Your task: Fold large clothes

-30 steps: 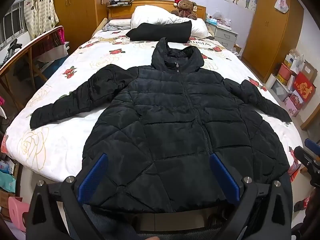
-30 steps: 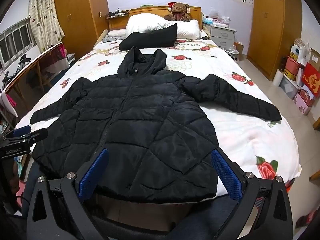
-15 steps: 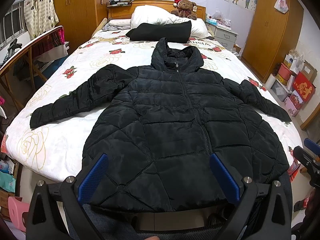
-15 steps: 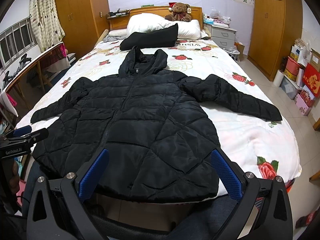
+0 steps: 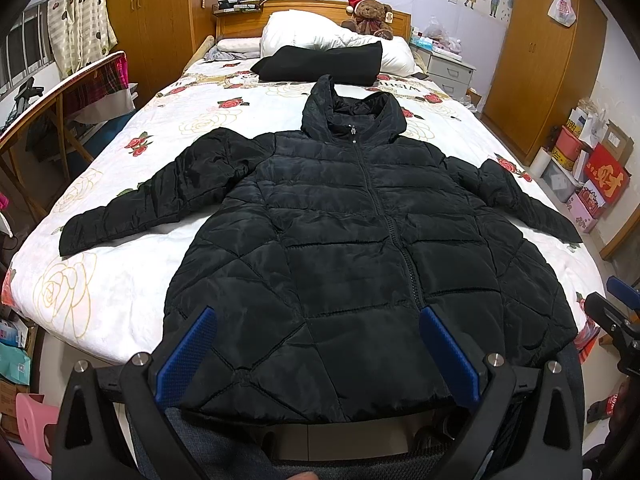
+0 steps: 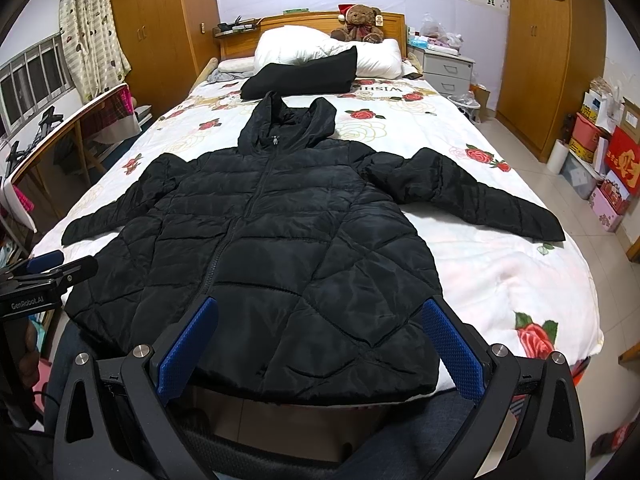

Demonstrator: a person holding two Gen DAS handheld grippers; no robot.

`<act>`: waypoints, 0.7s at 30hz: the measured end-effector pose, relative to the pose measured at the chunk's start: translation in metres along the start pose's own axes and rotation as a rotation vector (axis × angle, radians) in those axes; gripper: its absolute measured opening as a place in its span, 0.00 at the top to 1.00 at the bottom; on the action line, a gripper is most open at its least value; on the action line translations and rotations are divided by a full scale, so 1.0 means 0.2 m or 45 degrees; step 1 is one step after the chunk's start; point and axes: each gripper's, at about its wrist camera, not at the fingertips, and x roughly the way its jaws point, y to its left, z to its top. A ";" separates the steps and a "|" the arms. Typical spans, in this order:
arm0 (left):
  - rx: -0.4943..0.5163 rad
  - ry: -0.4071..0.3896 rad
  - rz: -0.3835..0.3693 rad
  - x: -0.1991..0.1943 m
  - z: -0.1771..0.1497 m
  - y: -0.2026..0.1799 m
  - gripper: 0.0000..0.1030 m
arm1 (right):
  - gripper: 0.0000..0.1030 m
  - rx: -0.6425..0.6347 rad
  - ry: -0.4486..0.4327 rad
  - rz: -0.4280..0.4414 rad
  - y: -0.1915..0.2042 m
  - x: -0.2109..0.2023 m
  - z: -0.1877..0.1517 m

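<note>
- Jacket [image 5: 352,248]: a black quilted hooded garment is laid flat, front up and zipped, on the bed [image 5: 132,292]; its hem reaches the foot edge of the bed and its hood points toward the headboard.
- Both sleeves are spread outward from the jacket body across the rose-printed cover.
- Left gripper [image 5: 316,354]: it is held at the hem of the jacket with its blue-padded fingers [image 5: 186,354] spread wide; nothing is gripped between them.
- Right gripper [image 6: 320,354]: it is held at the hem of the jacket, toward the side of the right sleeve, with its fingers [image 6: 454,350] spread wide; nothing is gripped.
- Whether the pads touch the jacket fabric cannot be told.
- A black folded item [image 5: 320,62] is seen beyond the jacket hood, against white pillows [image 5: 320,36].
- A teddy bear [image 5: 370,16] is seated behind the pillows, farthest from the jacket.
</note>
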 end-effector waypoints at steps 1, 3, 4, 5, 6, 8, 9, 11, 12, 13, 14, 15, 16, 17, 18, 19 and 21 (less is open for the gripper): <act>0.000 0.000 0.000 0.00 0.00 0.00 0.01 | 0.01 0.000 -0.001 0.000 0.00 0.00 0.00; 0.000 0.000 0.000 0.00 0.00 0.00 0.01 | 0.01 -0.001 0.000 0.000 0.00 0.00 0.00; 0.000 0.000 -0.001 0.00 0.00 0.00 0.01 | 0.01 -0.001 0.000 0.001 0.00 0.00 0.00; 0.000 0.001 -0.001 0.00 0.00 0.00 0.01 | 0.01 -0.001 0.000 0.001 0.00 0.00 0.00; 0.000 0.001 -0.002 0.00 0.00 0.00 0.01 | 0.01 -0.001 0.000 0.000 0.00 0.00 0.00; 0.000 0.000 0.000 0.00 0.00 0.00 0.01 | 0.01 0.000 0.001 0.000 0.00 0.00 0.00; -0.001 0.000 -0.001 0.00 0.00 0.00 0.01 | 0.01 0.000 0.000 0.001 0.00 0.00 0.00; -0.001 0.000 -0.002 0.00 -0.01 0.00 0.01 | 0.01 -0.001 0.000 0.000 0.00 0.00 0.00; -0.001 0.000 -0.001 0.00 -0.01 0.00 0.01 | 0.01 -0.001 0.000 0.000 0.00 0.00 0.00; -0.001 0.001 -0.001 0.01 -0.01 0.00 0.01 | 0.01 0.000 0.000 0.000 0.00 0.00 0.00; -0.001 0.001 -0.003 0.00 -0.01 0.00 0.01 | 0.01 -0.001 0.001 0.001 0.00 0.00 0.00; -0.001 0.000 -0.002 0.00 -0.01 0.00 0.01 | 0.01 0.000 0.002 0.000 0.00 0.00 0.00; -0.001 0.000 -0.001 0.01 -0.01 0.00 0.01 | 0.01 -0.001 0.002 0.000 0.00 0.00 0.00; -0.001 0.000 -0.002 0.00 -0.01 0.00 0.01 | 0.01 -0.001 0.001 0.001 0.00 0.00 0.00; -0.002 0.001 -0.003 0.01 -0.01 0.00 0.01 | 0.01 -0.001 0.001 0.001 0.00 0.00 0.00; -0.002 0.001 -0.003 0.01 -0.01 0.00 0.01 | 0.01 -0.001 0.001 0.001 0.00 0.00 0.00; -0.001 0.001 -0.003 0.00 -0.01 0.00 0.01 | 0.01 -0.001 0.000 0.001 0.00 0.00 0.00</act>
